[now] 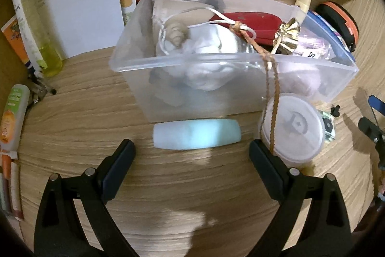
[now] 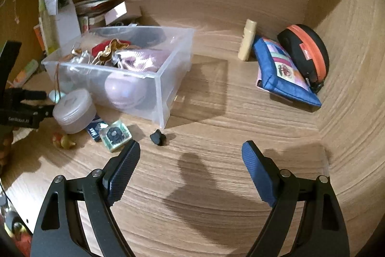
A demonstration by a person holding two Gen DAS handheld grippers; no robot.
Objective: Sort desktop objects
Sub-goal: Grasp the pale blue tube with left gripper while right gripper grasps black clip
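The left hand-held gripper hangs low over the table with its jaws spread wide and nothing between them. Just ahead of its fingertips, centred in the gap, lies a pale blue oblong object, which I take to be the next thing to sort. It rests flat on the table, close against the near wall of the clear plastic bin, and its long axis runs across the gripper's line of approach, from one finger side to the other. That matters: as the jaws stand, they would close on its two ends, the long way, so a turn of the wrist may be needed to pinch it across the narrow width. The bin beyond already holds a heap of things, among them a white cloth bundle and a red item. Ahead and to the right of the left gripper, a round translucent lidded tub stands on the table with a brown cord trailing over it from the bin. The right hand-held gripper is likewise spread and empty, over bare table further off; a small black piece lies just ahead to its left. The left is plainly nearer the blue object.
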